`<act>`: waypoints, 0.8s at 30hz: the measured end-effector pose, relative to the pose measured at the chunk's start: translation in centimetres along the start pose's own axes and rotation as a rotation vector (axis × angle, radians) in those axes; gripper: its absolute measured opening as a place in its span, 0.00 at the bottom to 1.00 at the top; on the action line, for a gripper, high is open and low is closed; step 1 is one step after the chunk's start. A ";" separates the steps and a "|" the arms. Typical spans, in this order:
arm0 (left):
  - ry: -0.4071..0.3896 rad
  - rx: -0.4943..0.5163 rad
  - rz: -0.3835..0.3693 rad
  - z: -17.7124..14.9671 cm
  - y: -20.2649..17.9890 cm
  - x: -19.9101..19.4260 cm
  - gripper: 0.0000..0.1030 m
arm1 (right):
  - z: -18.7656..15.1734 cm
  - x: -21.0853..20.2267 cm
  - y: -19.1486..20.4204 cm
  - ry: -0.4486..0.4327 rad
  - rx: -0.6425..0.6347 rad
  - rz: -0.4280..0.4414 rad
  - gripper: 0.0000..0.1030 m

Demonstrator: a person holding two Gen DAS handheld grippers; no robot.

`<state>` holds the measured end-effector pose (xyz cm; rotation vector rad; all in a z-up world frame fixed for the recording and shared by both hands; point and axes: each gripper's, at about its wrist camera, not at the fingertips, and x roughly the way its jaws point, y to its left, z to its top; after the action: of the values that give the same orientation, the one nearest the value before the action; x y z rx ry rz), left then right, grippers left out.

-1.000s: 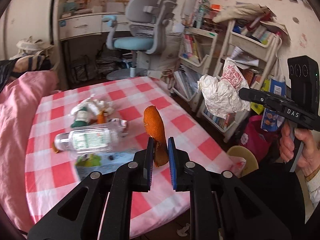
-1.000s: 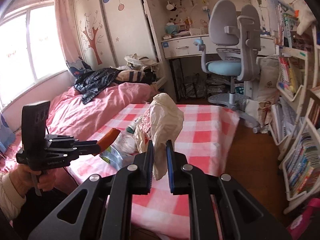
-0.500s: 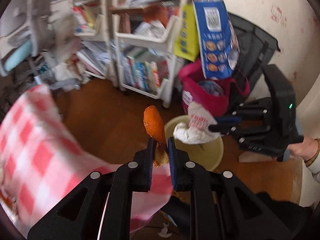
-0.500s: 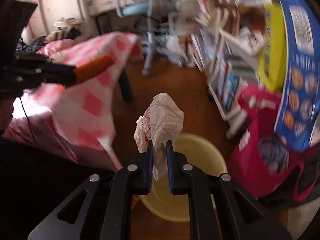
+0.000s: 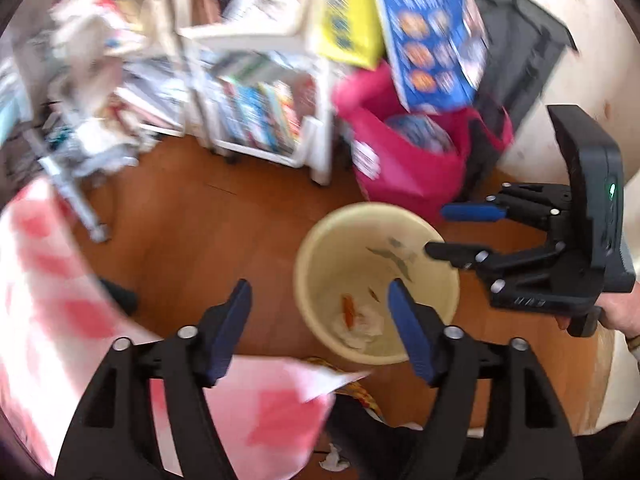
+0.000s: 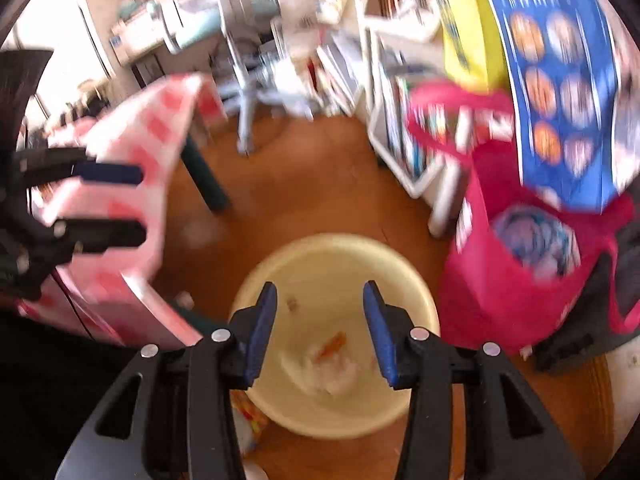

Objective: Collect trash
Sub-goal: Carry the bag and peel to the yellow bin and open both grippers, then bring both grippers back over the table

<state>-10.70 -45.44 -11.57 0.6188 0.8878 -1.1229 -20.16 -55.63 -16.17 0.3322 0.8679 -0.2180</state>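
A pale yellow bin stands on the wooden floor below both grippers. At its bottom lie an orange peel and a crumpled white wrapper. My left gripper hangs over the bin's near rim, its jaws opening with nothing between them. Above the bin, my right gripper has its jaws opening too, and nothing is in them.
A table with a red-and-white checked cloth stands left of the bin. A pink bag and a white bookshelf stand behind it. Scraps lie on the floor by the bin.
Both grippers swung from the table down to the bin. The left let go of the orange peel and the right let go of the white wrapper; both now lie in the bin.
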 end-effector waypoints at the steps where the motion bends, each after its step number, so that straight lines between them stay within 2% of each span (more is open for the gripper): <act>1: -0.026 -0.023 0.025 -0.6 1.0 -1.6 0.70 | 0.8 -0.7 0.9 -0.032 -0.005 0.014 0.45; 5: -0.118 -0.145 0.155 -3.5 6.0 -8.4 0.75 | 4.3 -4.1 5.7 -0.169 -0.071 0.082 0.51; 10: -0.224 -0.320 0.365 -9.6 12.1 -17.0 0.85 | 9.2 -7.9 13.8 -0.319 -0.184 0.179 0.61; 14: -0.254 -0.466 0.515 -14.8 17.1 -22.1 0.89 | 12.3 -10.4 20.4 -0.443 -0.233 0.261 0.81; 16: -0.256 -0.542 0.579 -17.1 19.3 -24.1 0.89 | 13.1 -10.6 23.6 -0.485 -0.237 0.300 0.87; 18: -0.270 -0.617 0.627 -19.6 21.2 -25.7 0.90 | 13.0 -9.8 26.2 -0.505 -0.247 0.326 0.92; 20: -0.286 -0.692 0.665 -22.4 23.3 -27.1 0.91 | 12.3 -7.9 28.7 -0.493 -0.274 0.346 0.92; 21: -0.289 -0.726 0.679 -23.8 24.1 -27.5 0.91 | 11.6 -6.3 29.7 -0.461 -0.295 0.351 0.92; 23: -0.253 -0.779 0.712 -25.4 25.5 -27.7 0.91 | 12.0 -4.6 32.1 -0.335 -0.356 0.359 0.92; 24: -0.238 -0.786 0.730 -25.7 25.9 -27.8 0.91 | 11.9 -5.1 32.7 -0.357 -0.364 0.380 0.92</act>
<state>1.71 -2.46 -1.57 0.1106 0.7234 -0.1372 -4.54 -29.50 1.35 0.1063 0.4650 0.2290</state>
